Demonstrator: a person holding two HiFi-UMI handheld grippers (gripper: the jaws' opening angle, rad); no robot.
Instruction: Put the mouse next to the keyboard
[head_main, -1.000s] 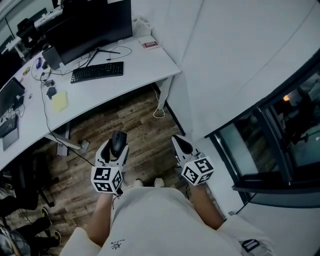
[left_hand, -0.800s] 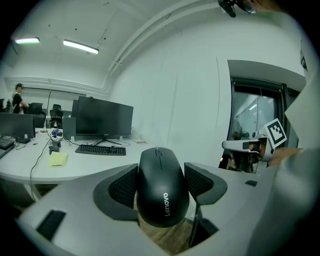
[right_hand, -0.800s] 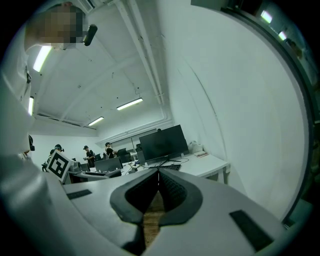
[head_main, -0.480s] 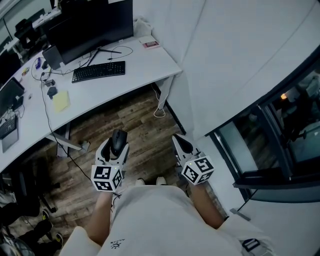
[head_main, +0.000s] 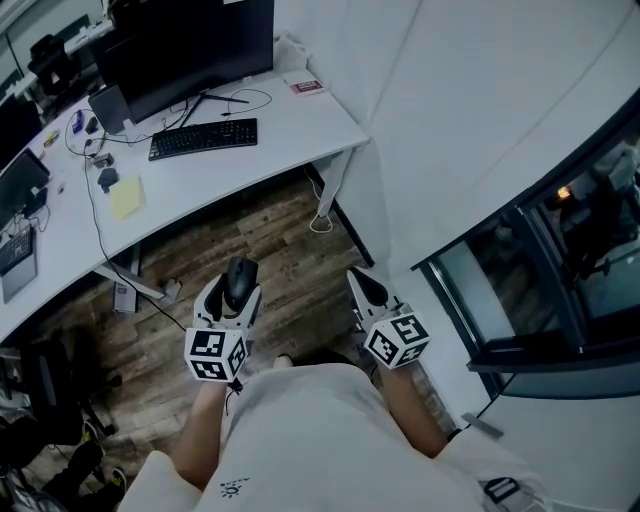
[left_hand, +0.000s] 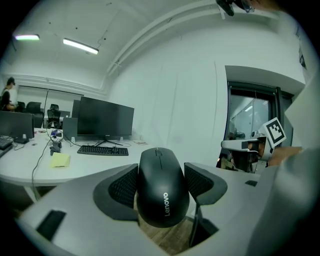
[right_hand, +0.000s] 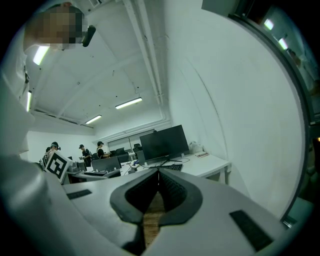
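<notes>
Left gripper (head_main: 233, 293), jaws clamped on either side of the black mouse (left_hand: 161, 186); right gripper (right_hand: 158, 186), jaws pressed together with nothing between; keyboard (head_main: 203, 138) lies on the white surface (head_main: 305, 120), well ahead of both jaws.

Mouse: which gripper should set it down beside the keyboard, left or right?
Left. The left gripper already clamps the mouse, and the keyboard lies on the desk ahead on that side. The right gripper is shut and empty.
</notes>
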